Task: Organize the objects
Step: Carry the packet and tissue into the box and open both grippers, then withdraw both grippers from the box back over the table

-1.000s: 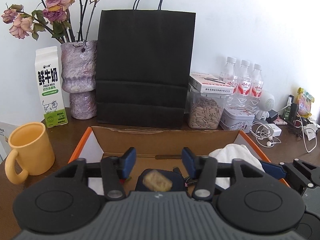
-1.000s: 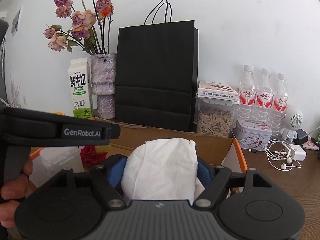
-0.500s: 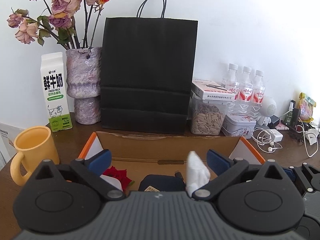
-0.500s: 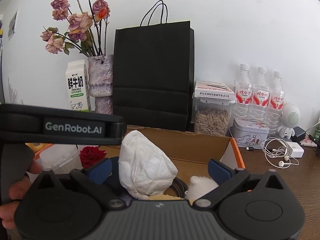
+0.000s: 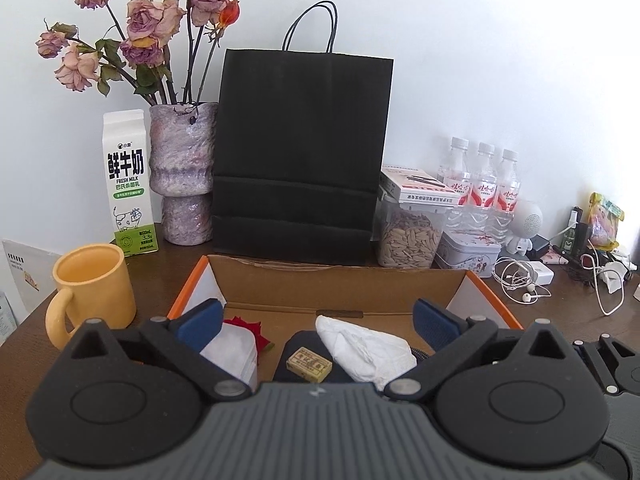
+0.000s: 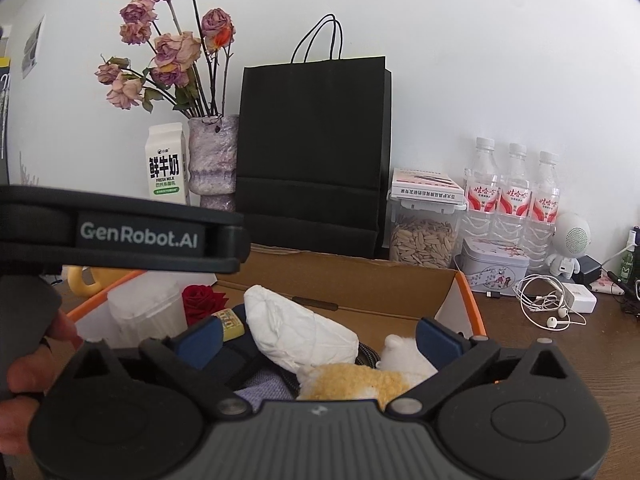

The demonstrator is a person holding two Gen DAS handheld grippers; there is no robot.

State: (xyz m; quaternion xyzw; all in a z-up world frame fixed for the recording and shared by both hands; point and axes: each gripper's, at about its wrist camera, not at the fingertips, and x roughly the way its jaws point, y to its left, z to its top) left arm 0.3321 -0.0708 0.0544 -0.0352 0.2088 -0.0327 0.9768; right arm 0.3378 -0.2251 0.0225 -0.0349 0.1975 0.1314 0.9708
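Both tools stand with jaws wide apart and nothing between the pads, poised over the near edge of an open cardboard box (image 5: 340, 286). The left gripper (image 5: 318, 322) and the right gripper (image 6: 318, 338) grip nothing.

Inside the box, nearest the camera, lie a yellow and white plush toy (image 6: 360, 380) and a dark pouch (image 5: 304, 350) with a small yellow packet (image 5: 310, 365) on top. A white tissue bundle (image 6: 296, 330) leans across the pouch, just beside the packet. Toward the box's left wall sit a frosted plastic container (image 6: 140, 308) and a red rose (image 6: 202, 298).

Left of the box stands a yellow mug (image 5: 94, 286). Behind the box are a milk carton (image 5: 128, 182), a vase of dried flowers (image 5: 182, 172), a black paper bag (image 5: 300, 156), a jar of seeds (image 5: 410, 236) and three water bottles (image 6: 516, 192).

The risk, as judged here, is that the loosely propped tissue bundle slumps or unfolds if a jaw brushes it, and the packet could slide off the pouch.

The tool bodies hide the box's near side, the pouch is only partly seen, and the packet's print is illegible.
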